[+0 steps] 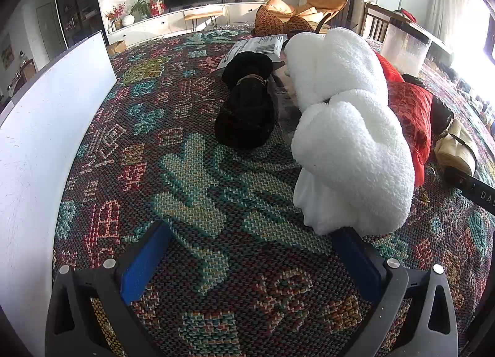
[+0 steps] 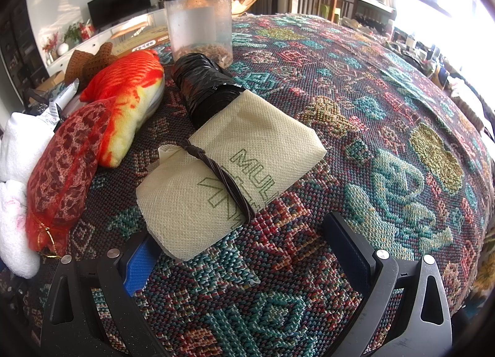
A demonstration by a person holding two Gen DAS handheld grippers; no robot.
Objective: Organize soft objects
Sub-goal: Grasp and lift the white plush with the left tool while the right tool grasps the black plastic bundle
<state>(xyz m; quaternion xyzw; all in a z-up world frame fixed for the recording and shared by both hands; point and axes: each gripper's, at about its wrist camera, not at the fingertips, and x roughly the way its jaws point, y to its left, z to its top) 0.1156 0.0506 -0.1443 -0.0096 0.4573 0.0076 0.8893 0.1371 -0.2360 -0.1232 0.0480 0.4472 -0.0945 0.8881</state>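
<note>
In the left wrist view my left gripper (image 1: 247, 251) is open and empty, low over the woven cloth. A white fluffy plush (image 1: 352, 158) lies just ahead by the right finger. A black plush (image 1: 247, 103) lies farther ahead. In the right wrist view my right gripper (image 2: 241, 242) is open and empty. A cream fabric bag tied with a brown cord (image 2: 229, 171) lies just ahead, its near corner over the left finger. Behind it lies a black plastic roll (image 2: 204, 84). To the left are an orange-yellow fish plush (image 2: 130, 97) and a red mesh pouch (image 2: 62, 177).
A white board (image 1: 46, 140) stands at the left. A clear jar with a black lid (image 2: 199, 22) stands behind the black roll. A printed packet (image 1: 256, 47) lies beyond the black plush. The patterned cloth (image 2: 386, 140) stretches to the right.
</note>
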